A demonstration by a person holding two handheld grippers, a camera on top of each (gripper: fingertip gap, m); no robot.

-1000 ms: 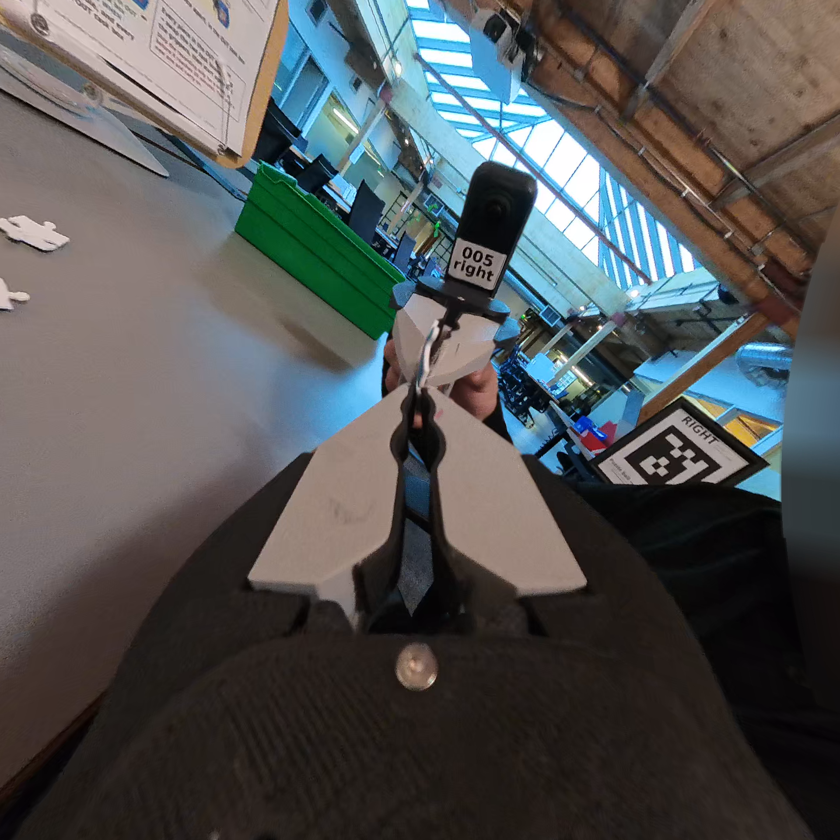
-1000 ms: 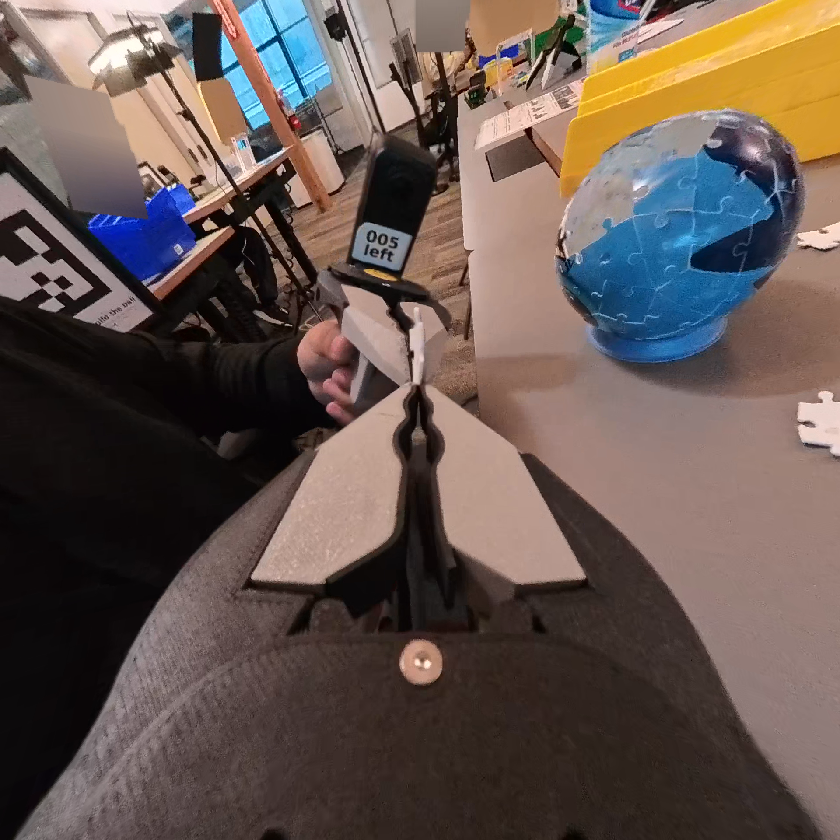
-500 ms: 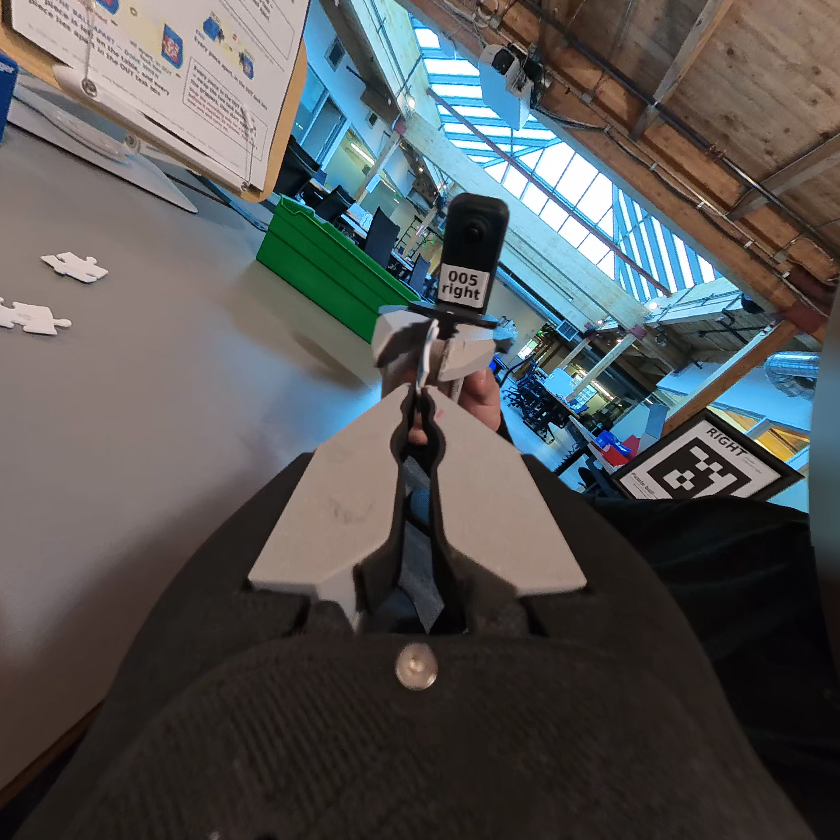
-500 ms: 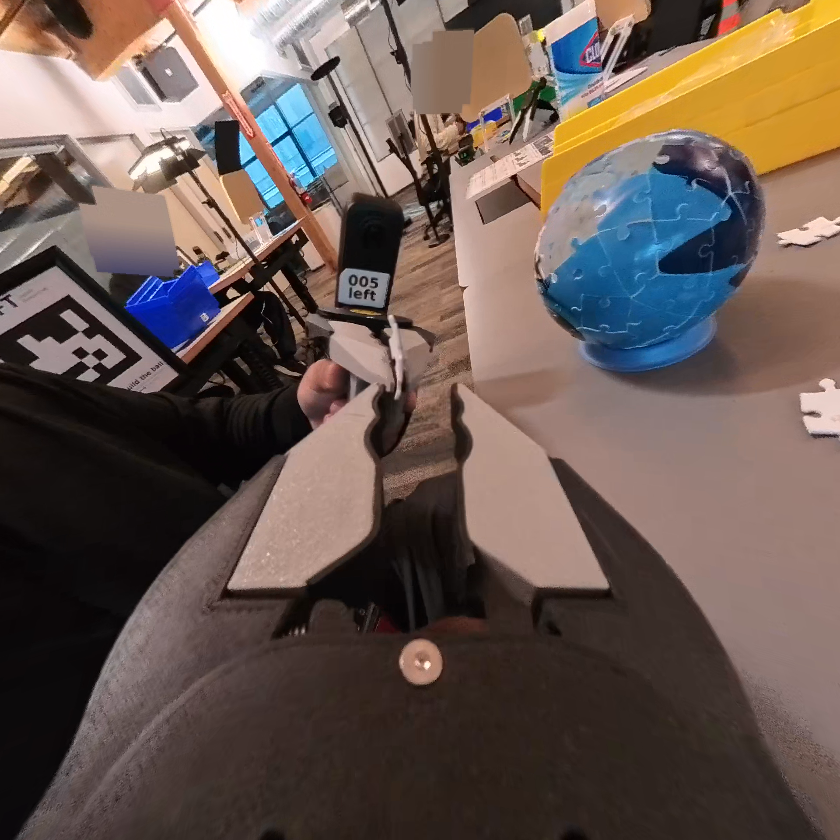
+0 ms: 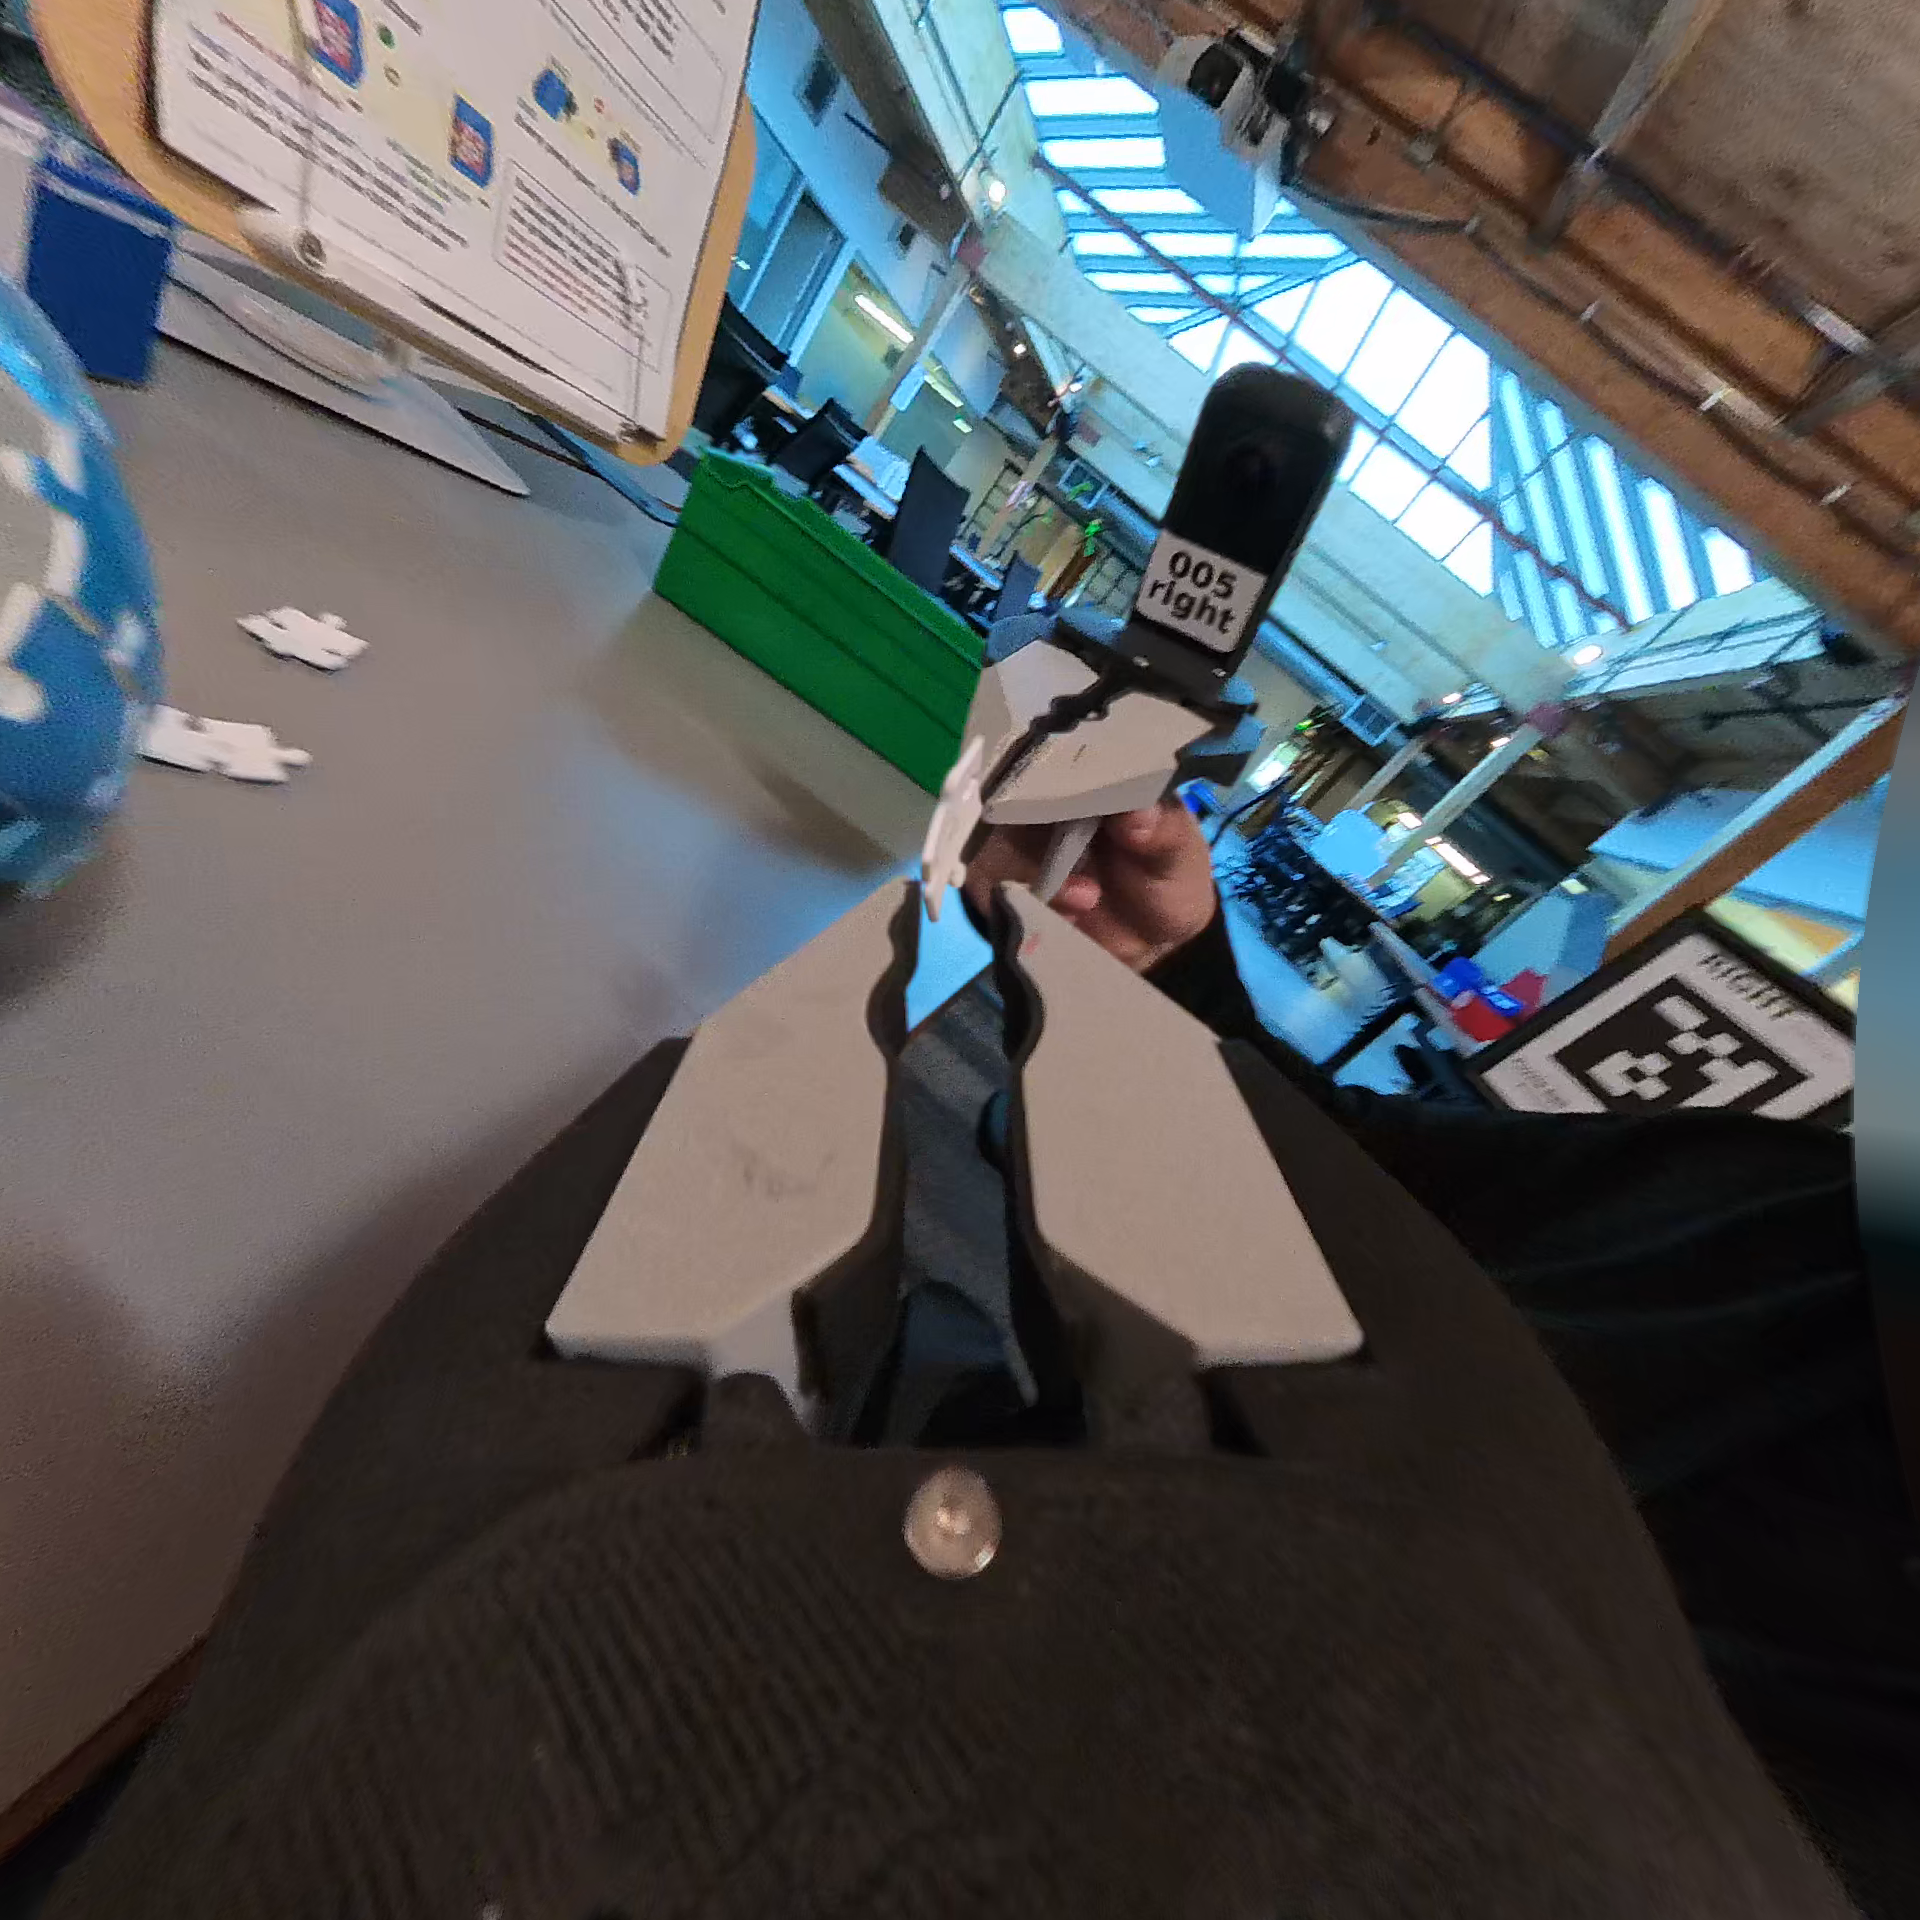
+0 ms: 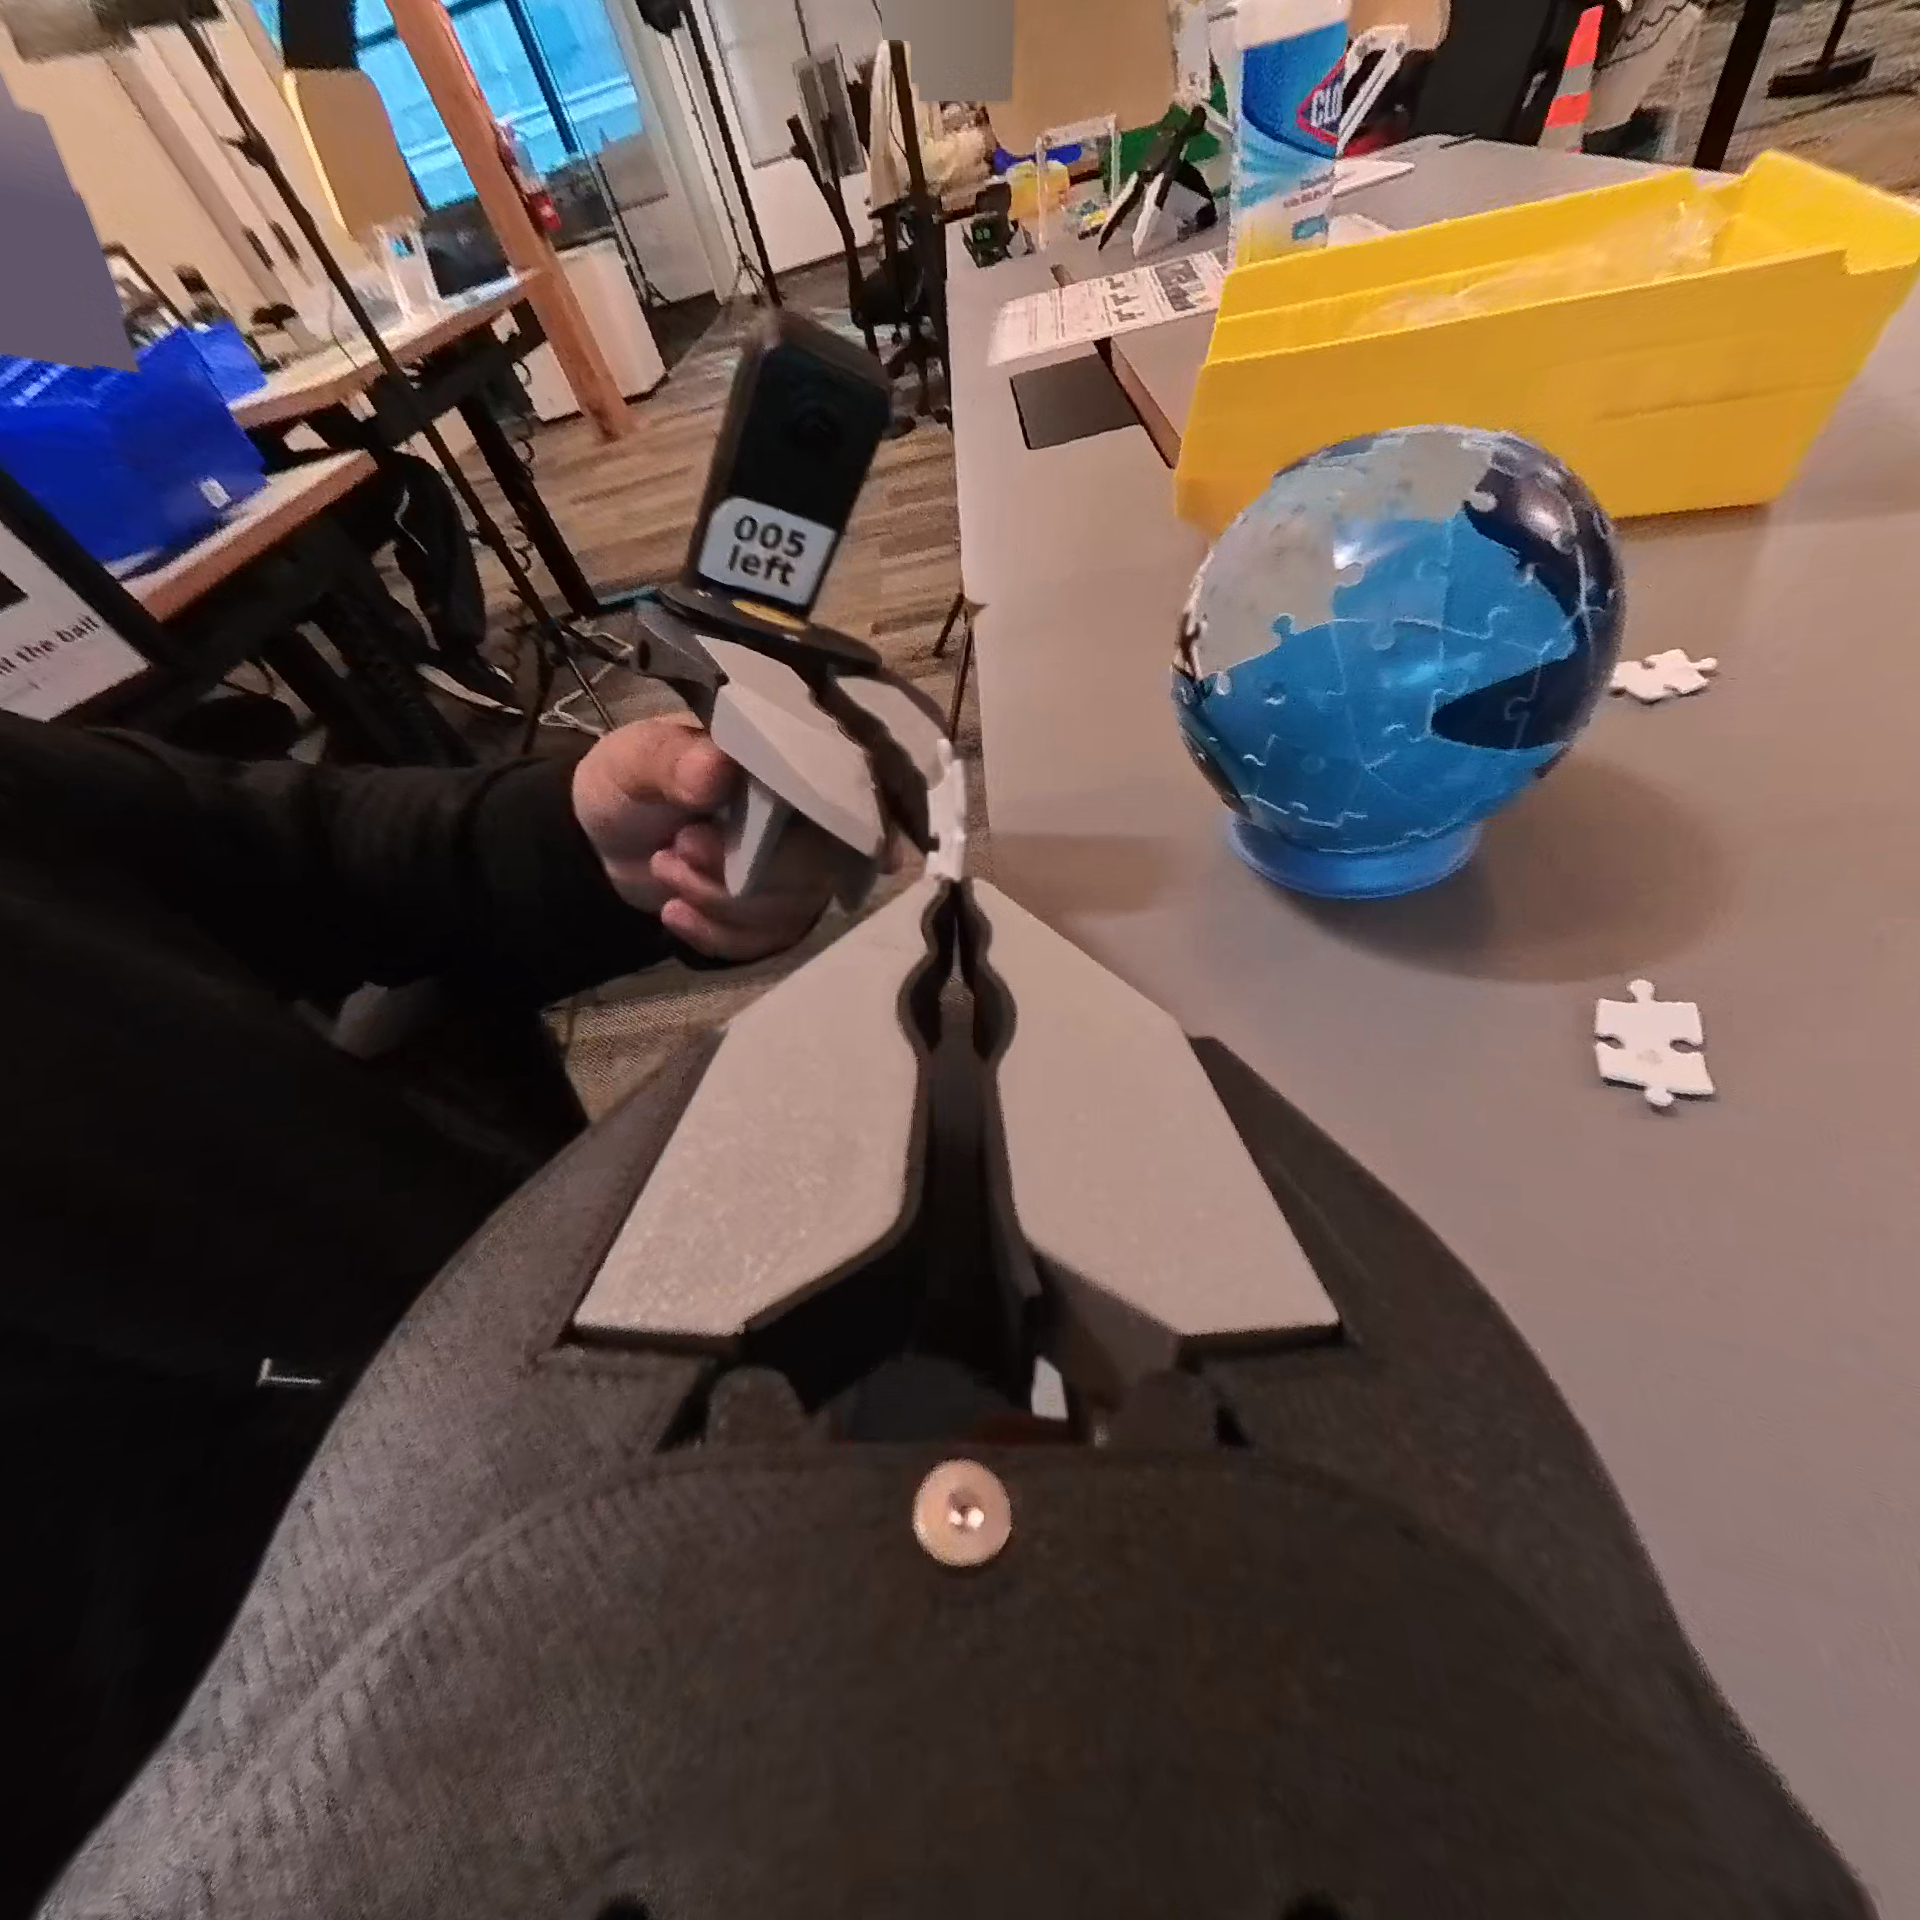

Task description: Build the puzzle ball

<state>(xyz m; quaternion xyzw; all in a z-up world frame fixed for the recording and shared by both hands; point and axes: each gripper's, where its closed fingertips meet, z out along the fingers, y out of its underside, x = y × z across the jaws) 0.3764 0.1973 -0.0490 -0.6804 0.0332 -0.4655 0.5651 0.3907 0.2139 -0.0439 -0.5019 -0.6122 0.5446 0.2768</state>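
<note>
My right gripper (image 6: 954,902) pinching white puzzle piece (image 6: 947,821), my left gripper (image 5: 961,914) parted, empty, puzzle ball (image 6: 1397,665) far right on table (image 6: 1558,1299)

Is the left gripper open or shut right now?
Open. The left gripper shows background through the gap between its fingers; the white puzzle piece sits pinched in the right gripper instead.

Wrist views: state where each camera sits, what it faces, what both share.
Left wrist view: on the left hand-held gripper, facing the right hand-held gripper, right hand, a green bin.
Right wrist view: on the right hand-held gripper, facing the left one, left hand, puzzle ball.
Shared: the white puzzle piece between both, grey table.
</note>
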